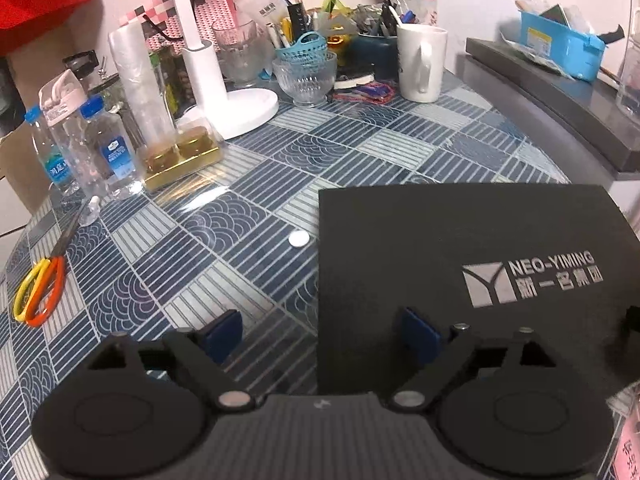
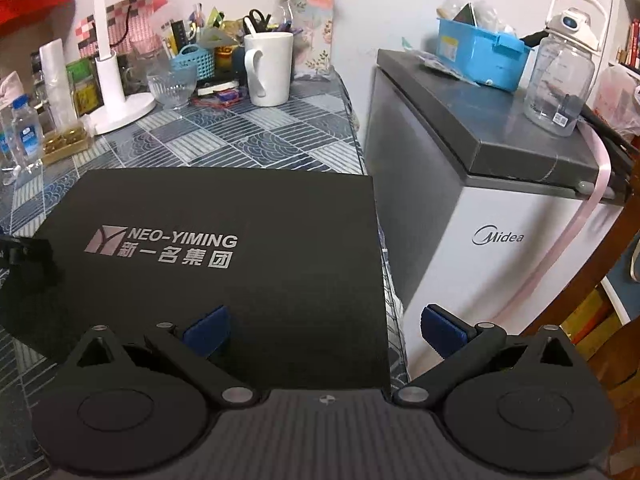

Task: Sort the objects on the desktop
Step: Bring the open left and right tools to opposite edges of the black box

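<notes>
One black box [image 1: 472, 272] with silver "NEO-YIMING" lettering lies flat at the table's right edge, closed, its near side under both grippers. Over its left edge the left gripper [image 1: 322, 330] stands spread wide, one blue pad above the tablecloth and the other above the lid, gripping nothing. Its partner, the right gripper [image 2: 326, 330], is likewise spread, straddling the box's right edge with nothing between its pads.

A small white disc [image 1: 299, 238] lies on the cloth just left of the box. The table [image 1: 240, 184] wears a blue-grey patterned tablecloth under a glossy clear cover. Scissors [image 1: 48, 272] with yellow and orange handles lie at the left edge. Along the back wall crowd water bottles [image 1: 114, 152], a white lamp base [image 1: 236, 108], a glass bowl [image 1: 306, 76], a white mug [image 1: 422, 62] and pen holders. Beside the table stands a white Midea fridge [image 2: 496, 240], carrying a blue basket [image 2: 480, 54] and a large clear jug [image 2: 560, 76].
</notes>
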The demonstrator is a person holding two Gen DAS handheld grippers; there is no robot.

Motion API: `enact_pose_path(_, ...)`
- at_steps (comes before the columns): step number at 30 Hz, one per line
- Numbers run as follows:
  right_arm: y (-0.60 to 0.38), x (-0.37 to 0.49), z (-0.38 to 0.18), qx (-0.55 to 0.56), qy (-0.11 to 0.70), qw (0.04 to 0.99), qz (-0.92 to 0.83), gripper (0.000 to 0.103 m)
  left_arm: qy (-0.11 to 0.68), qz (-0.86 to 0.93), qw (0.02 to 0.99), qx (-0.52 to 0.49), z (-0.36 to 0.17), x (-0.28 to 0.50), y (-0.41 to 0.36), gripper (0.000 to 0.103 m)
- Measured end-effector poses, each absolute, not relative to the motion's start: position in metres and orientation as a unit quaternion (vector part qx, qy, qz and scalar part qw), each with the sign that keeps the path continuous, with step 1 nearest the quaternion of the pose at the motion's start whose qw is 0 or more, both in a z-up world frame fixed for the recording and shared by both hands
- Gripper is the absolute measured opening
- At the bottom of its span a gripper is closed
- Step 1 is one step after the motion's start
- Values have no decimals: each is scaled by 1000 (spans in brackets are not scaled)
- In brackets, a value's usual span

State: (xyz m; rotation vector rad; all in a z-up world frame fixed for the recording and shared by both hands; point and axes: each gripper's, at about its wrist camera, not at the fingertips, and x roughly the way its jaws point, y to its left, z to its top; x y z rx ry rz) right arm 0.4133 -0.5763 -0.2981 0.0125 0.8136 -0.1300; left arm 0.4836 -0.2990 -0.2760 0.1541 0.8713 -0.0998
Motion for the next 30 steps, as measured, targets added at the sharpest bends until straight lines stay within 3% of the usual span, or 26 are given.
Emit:
enact_pose_path(10, -598, 435, -307, 77, 397, 913, -47, 103, 423, -86, 901, 41, -283, 504, -294, 103)
enact_pose_path(30, -599, 447, -317, 115, 382, 917, -20, 103, 414, -163, 891, -85, -309, 522, -281, 103)
